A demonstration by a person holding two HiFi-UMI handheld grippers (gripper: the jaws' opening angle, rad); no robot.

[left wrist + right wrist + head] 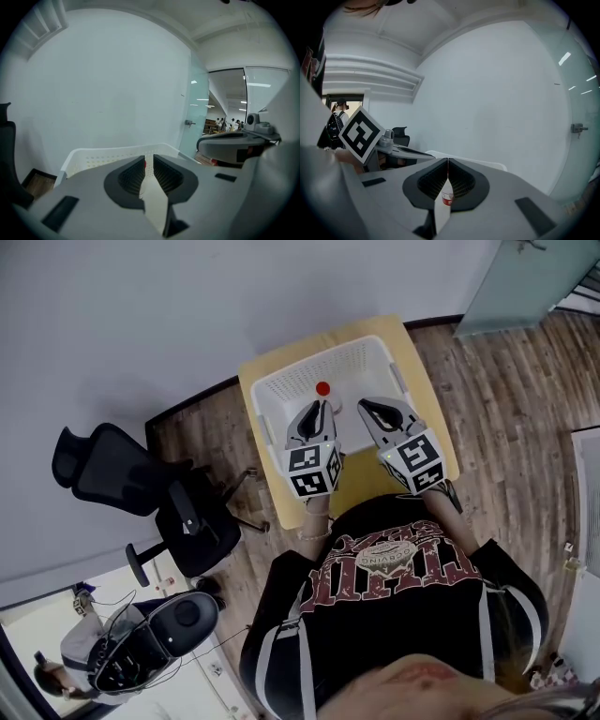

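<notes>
Head view: left gripper (318, 407), jaws a slit apart, hovers in the white perforated plastic basket (366, 351), small red-capped bottle (322, 388) at its twelve o'clock. Right gripper (365, 405), jaws together, sits at three. A reach, I'd say; gripping calls for wider jaws.

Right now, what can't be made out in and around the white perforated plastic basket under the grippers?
White perforated plastic basket, head view: the left gripper and right gripper cover its near half; only a round red cap shows.
Small clear red-labelled bottle, right gripper view: the shut jaws hide all but a sliver.
What the cap sits on, left gripper view: just a red speck in the narrow jaw gap.
</notes>
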